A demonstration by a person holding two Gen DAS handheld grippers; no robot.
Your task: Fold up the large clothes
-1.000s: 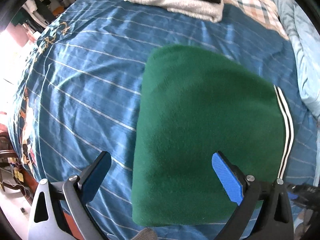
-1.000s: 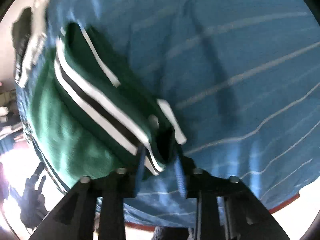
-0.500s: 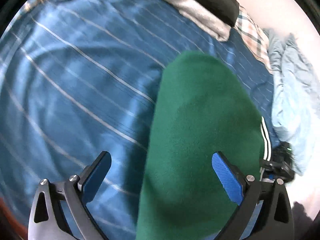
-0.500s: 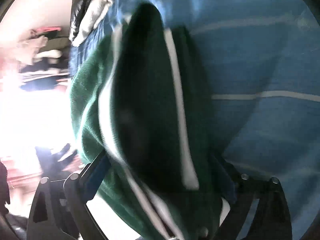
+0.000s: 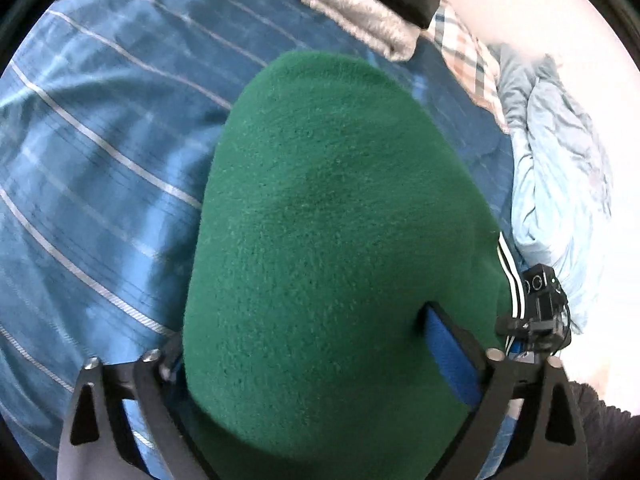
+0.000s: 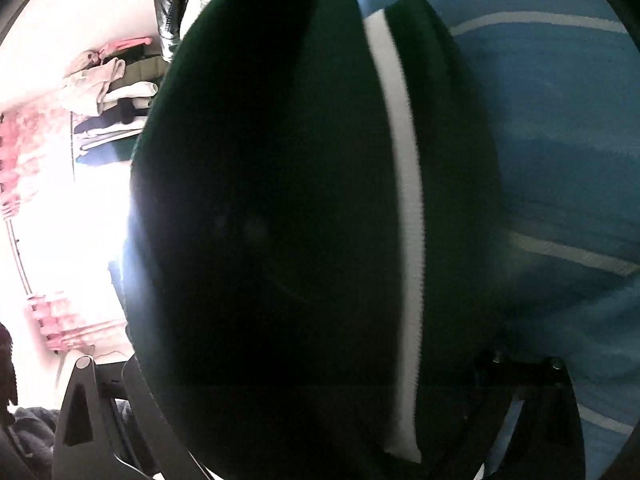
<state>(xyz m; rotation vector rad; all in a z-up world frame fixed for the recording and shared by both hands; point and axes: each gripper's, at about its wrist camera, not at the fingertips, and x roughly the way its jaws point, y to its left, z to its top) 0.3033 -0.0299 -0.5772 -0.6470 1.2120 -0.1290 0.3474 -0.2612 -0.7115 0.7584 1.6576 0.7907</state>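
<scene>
Above the bed (image 5: pixel 100 168), both grippers' spread jaws straddled the folded green garment (image 5: pixel 320 240) — apparently carrying it; next, stacking.

A blue striped bedsheet (image 5: pixel 100 168) covers the bed; bright light washes out the clothes shelves (image 6: pixel 108 112).

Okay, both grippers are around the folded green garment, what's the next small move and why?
Probably carry the green garment toward the folded pile at the far end of the bed. It looks fully folded, sits between the wide jaws of both the left gripper and the right gripper.
</scene>
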